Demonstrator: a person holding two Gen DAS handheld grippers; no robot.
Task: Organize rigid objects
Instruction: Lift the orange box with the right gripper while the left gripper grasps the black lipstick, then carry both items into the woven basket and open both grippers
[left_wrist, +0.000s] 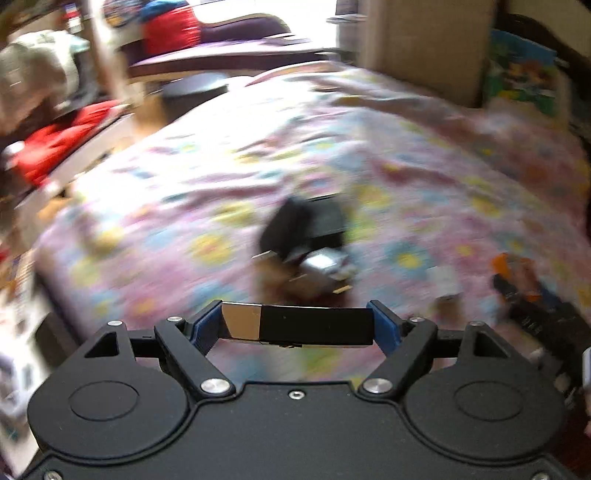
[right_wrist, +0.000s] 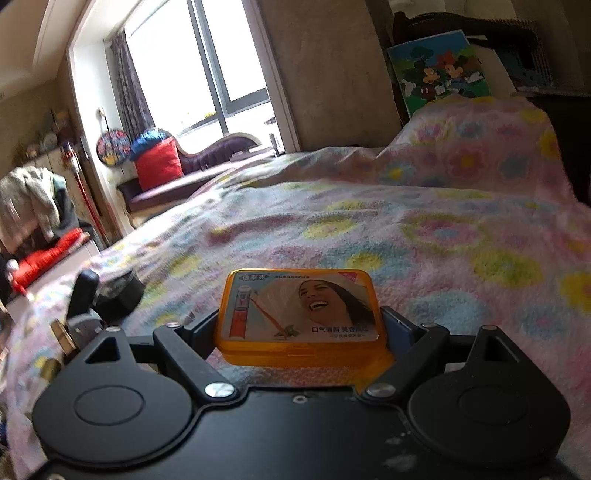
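Observation:
My left gripper (left_wrist: 297, 325) is shut on a flat black and silver box (left_wrist: 295, 326), held crosswise above the floral bedspread (left_wrist: 221, 177). The left view is blurred by motion. Ahead of it lies a pile of dark and metallic objects (left_wrist: 310, 240). My right gripper (right_wrist: 301, 332) is shut on an orange plastic box (right_wrist: 301, 314) with a picture of a laughing woman on its lid, held just above the bedspread (right_wrist: 406, 229). The same pile of dark objects (right_wrist: 107, 291) shows at the left of the right wrist view. The right gripper and its orange box show at the right edge of the left wrist view (left_wrist: 517, 280).
A small white item (left_wrist: 443, 280) lies on the bedspread to the right of the pile. A Mickey Mouse picture (right_wrist: 439, 70) leans by the headboard. A purple window seat (right_wrist: 207, 162) with a red cushion (right_wrist: 159, 162) stands beyond the bed's far edge. Red cloth (right_wrist: 48, 254) lies on the floor at left.

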